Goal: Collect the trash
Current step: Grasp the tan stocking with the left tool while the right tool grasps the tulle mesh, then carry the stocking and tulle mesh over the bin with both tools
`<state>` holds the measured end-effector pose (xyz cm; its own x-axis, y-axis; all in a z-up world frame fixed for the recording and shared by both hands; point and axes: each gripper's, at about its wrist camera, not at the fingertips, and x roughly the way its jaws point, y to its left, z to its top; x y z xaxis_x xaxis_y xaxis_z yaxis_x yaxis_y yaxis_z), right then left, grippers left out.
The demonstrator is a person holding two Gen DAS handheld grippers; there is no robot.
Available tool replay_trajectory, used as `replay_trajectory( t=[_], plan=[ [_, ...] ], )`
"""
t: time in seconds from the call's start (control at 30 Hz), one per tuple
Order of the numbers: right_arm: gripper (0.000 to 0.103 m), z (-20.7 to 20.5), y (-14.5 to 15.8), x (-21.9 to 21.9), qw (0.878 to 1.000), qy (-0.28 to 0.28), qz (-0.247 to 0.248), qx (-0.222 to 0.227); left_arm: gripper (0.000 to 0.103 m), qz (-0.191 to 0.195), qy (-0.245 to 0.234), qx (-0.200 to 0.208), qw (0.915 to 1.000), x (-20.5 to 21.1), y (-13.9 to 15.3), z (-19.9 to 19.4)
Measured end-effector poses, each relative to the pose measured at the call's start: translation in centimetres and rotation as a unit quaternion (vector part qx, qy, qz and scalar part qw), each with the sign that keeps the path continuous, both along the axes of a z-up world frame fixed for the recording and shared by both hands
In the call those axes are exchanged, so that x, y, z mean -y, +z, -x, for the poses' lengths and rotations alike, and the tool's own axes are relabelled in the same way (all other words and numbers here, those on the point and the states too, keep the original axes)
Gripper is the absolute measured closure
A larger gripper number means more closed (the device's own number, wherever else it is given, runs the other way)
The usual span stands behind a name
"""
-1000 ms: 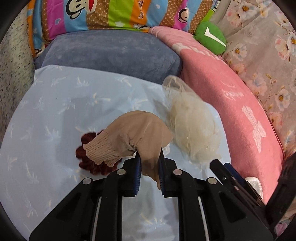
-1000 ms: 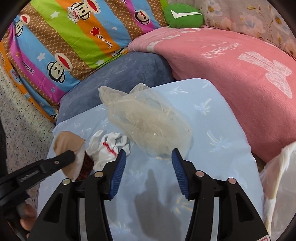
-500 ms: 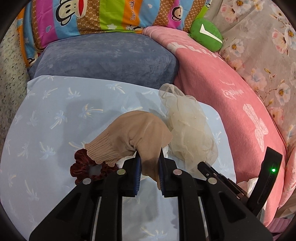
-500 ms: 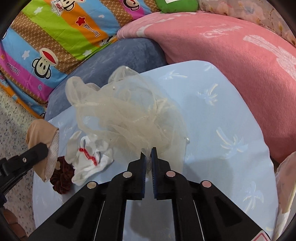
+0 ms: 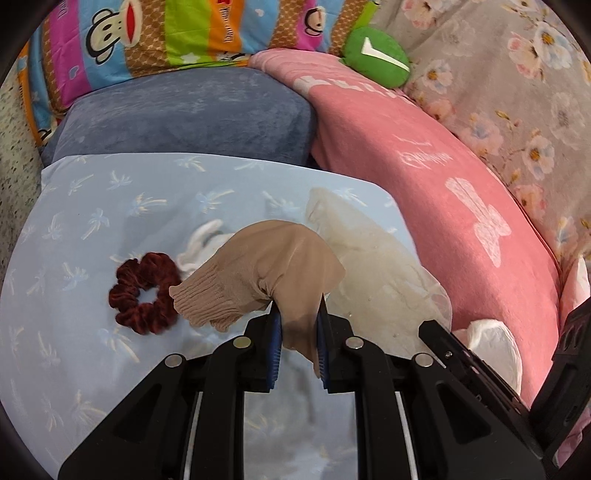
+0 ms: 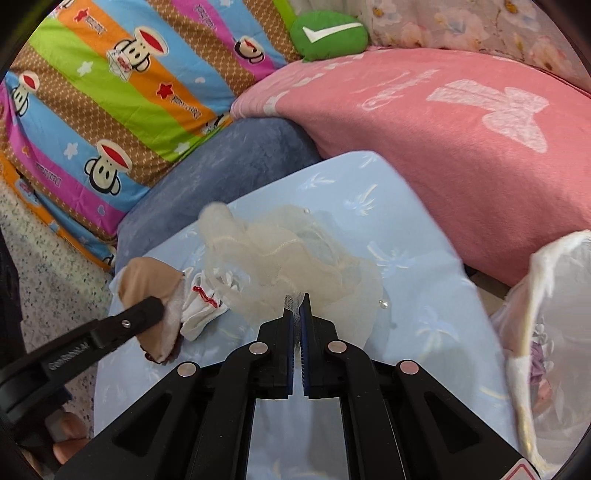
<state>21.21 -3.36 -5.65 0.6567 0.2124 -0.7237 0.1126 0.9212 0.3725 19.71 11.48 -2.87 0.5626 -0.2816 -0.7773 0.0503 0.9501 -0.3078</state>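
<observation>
My left gripper [image 5: 297,314] is shut on a beige stocking [image 5: 269,266] and holds it above the light blue cushion [image 5: 92,229]. The stocking also shows in the right wrist view [image 6: 147,277]. My right gripper [image 6: 296,306] is shut on a cream mesh net [image 6: 295,258], lifted off the cushion; the net also shows in the left wrist view [image 5: 373,266]. A dark red scrunchie [image 5: 142,291] and a white glove with red stitching [image 6: 205,301] lie on the cushion.
A white trash bag [image 6: 546,332] stands open at the right. A pink pillow [image 5: 424,166], a grey-blue cushion [image 5: 184,114], a striped monkey-print pillow [image 6: 110,92] and a green plush [image 6: 328,35] ring the blue cushion. Speckled floor [image 6: 33,258] lies at the left.
My right gripper shut on the mesh net, lifted it and carried it right toward the bag. My left gripper kept the stocking and drifted right, uncovering the scrunchie.
</observation>
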Motion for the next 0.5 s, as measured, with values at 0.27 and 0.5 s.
replay_trajectory(
  t=[0.27,0.5],
  plan=[
    [0.1,5.2,4.0,4.8,0.998,-0.041,-0.001,0.039,0.087,-0.002,-0.048,0.025,0.9985,4.8,2.3,2.7],
    [0.1,9.6,6.8,9.4,0.994,-0.08,0.006,0.069,0.087,-0.008,-0.094,0.04,0.9947,9.4,3.6,4.7]
  ],
)
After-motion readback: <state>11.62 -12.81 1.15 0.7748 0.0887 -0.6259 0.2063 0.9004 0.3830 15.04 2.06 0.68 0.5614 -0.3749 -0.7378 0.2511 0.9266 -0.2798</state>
